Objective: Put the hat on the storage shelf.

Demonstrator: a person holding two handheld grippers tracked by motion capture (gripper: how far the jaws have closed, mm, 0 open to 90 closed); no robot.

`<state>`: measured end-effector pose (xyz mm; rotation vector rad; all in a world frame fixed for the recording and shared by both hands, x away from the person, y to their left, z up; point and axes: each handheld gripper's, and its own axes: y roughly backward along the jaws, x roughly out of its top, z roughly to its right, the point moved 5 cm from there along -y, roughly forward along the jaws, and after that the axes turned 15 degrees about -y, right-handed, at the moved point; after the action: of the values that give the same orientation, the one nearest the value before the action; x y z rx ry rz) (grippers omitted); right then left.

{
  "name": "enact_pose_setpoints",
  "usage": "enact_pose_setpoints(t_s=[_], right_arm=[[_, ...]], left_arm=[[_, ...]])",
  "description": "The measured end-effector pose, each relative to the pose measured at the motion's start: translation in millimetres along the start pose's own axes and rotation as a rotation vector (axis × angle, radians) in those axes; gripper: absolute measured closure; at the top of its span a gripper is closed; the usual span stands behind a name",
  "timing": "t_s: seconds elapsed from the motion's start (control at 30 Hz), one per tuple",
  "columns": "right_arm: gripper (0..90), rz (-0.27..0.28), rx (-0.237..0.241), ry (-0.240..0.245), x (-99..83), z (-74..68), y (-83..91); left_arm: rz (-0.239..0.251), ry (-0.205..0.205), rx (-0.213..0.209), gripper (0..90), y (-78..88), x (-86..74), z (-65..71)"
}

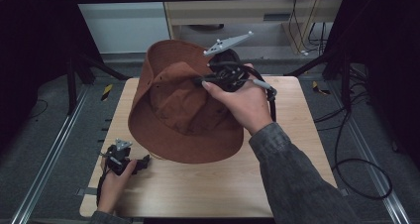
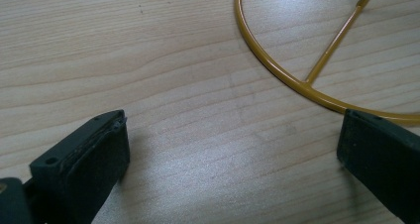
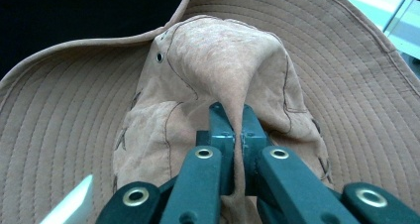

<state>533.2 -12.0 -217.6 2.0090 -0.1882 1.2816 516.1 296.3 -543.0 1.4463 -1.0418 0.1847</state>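
Right claw (image 3: 237, 117) raised, clamped on hat (image 3: 233, 55) crown.

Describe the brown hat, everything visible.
The brown wide-brimmed fabric hat looks like soft suede-like cloth, with rows of stitching circling the brim and a small eyelet in the crown. It is lifted and tilted above the wooden table. The right hand-held gripper is shut on a fold of its crown.

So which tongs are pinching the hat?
The right tongs, held up over the table, are shut on a fold of the brown hat. The left tongs sit open, low over the table, gripping nothing.
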Motion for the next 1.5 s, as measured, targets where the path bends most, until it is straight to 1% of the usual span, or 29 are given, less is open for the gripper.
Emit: enact_pose_setpoints(t_s=[0.07,0.1,0.13,0.17,0.2,0.27,0.3,0.33,0.37,0.4,0.43,0.5,0.53,0.6,0.7,0.73,0.83,0.93,0.97,1.13,1.27,1.5], right_arm=[[89.2,-0.004,-0.003,0.007,3.1,-2.8,-7.7],[89.2,-0.004,-0.003,0.007,3.1,-2.8,-7.7],[89.1,-0.012,-0.009,0.018,7.4,-6.7,-15.0],[89.1,-0.012,-0.009,0.018,7.4,-6.7,-15.0],[89.2,-0.018,-0.015,0.027,11.9,-10.2,-20.0],[89.1,-0.021,-0.014,0.029,17.1,-12.3,-23.0],[89.2,-0.022,-0.012,0.031,20.1,-13.2,-24.7],[89.2,-0.023,-0.015,0.035,23.7,-13.7,-27.1],[89.2,-0.023,-0.015,0.035,23.7,-13.7,-27.1],[89.1,-0.025,-0.014,0.037,28.2,-14.2,-31.4],[89.1,-0.025,-0.014,0.037,28.2,-14.2,-31.4],[89.1,-0.023,-0.016,0.037,32.6,-15.2,-38.3],[89.2,-0.021,-0.018,0.037,33.5,-15.6,-40.8],[89.2,-0.026,-0.026,0.038,34.6,-15.8,-45.1],[89.2,-0.03,-0.025,0.036,36.2,-15.1,-50.0],[89.2,-0.031,-0.024,0.035,36.7,-14.9,-51.6],[89.2,-0.035,-0.018,0.033,37.1,-13.5,-56.3],[89.1,-0.037,-0.017,0.03,37.9,-12.8,-61.2],[89.1,-0.037,-0.016,0.027,38.2,-13.3,-62.4],[89.1,-0.054,-0.004,0.036,39.9,-19.9,-68.6],[89.1,-0.051,0.0,0.037,41.2,-21.3,-73.4],[89.0,-0.064,0.001,0.037,40.6,-22.8,-83.3]], left_arm=[[0.0,0.0,0.0,0.0,0.1,0.0,0.1],[0.0,0.0,0.0,0.0,0.1,0.0,0.1],[0.0,0.002,0.001,0.0,0.1,0.0,0.3],[0.0,0.002,0.001,0.0,0.1,0.0,0.3],[0.013,0.019,0.006,0.0,-0.8,0.8,1.0],[0.014,0.02,0.007,0.0,-0.9,1.0,1.0],[0.013,0.015,0.007,0.0,-1.0,1.0,0.7],[-0.003,-0.006,-0.002,0.0,0.0,0.1,-0.3],[-0.003,-0.006,-0.002,0.0,0.0,0.1,-0.3],[0.001,-0.001,-0.001,0.0,-0.3,0.3,0.1],[0.001,-0.001,-0.001,0.0,-0.3,0.3,0.1],[0.0,-0.001,-0.001,0.0,-0.1,0.2,0.2],[0.011,0.014,0.004,0.0,-0.8,0.8,0.9],[0.012,0.015,0.005,0.0,-0.9,1.0,1.0],[0.012,0.013,0.007,0.0,-1.1,1.1,0.8],[0.001,0.002,0.0,0.0,-0.6,0.7,0.5],[-0.001,-0.004,-0.001,0.0,-0.5,0.7,0.2],[-0.002,-0.003,-0.001,0.0,-0.3,0.6,0.3],[0.011,0.014,0.005,0.0,-1.1,1.5,1.1],[0.01,0.014,0.004,0.0,-1.1,1.4,1.2],[0.012,0.015,0.004,0.0,-1.1,1.5,1.3],[0.011,0.015,0.004,0.0,-1.1,1.4,1.3]])
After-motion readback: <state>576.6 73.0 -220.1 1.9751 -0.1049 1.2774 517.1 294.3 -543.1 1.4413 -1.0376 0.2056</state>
